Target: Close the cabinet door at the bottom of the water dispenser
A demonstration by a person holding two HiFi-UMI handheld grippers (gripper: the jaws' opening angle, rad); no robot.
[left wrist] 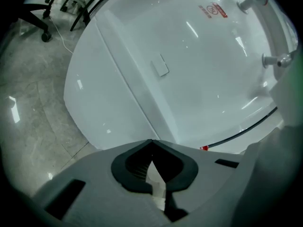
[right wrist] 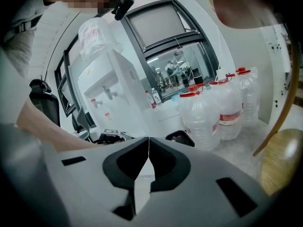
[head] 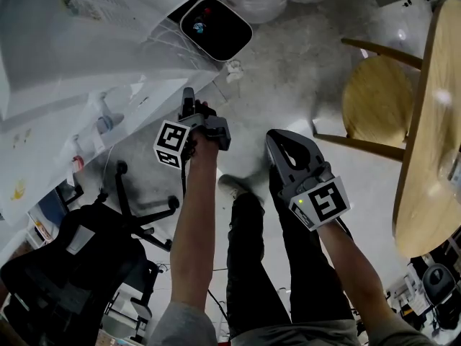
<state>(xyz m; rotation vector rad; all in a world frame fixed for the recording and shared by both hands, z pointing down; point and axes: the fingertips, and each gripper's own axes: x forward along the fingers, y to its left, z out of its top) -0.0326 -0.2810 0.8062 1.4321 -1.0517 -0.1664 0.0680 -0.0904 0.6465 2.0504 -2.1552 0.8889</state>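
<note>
Left gripper (left wrist: 151,142) and right gripper (right wrist: 148,140) both have their jaws pressed together with nothing between them. The left one points at the white water dispenser (left wrist: 203,70) from close by; whether its tip touches I cannot tell. The right one hangs back over the person's legs.

The cabinet door (left wrist: 102,98) is the glossy lower panel beside the long seam, just ahead of the left tips. Whether it sits ajar or flush is not clear.

It is probably a light, thin, hinged panel, smooth and slippery, so clamping it seems needless. A flat push with the closed tips near its free edge, away from the hinge, should swing it.

Water jugs (right wrist: 222,105) stand beyond, and a wooden chair (head: 374,99) sits to the right.
</note>
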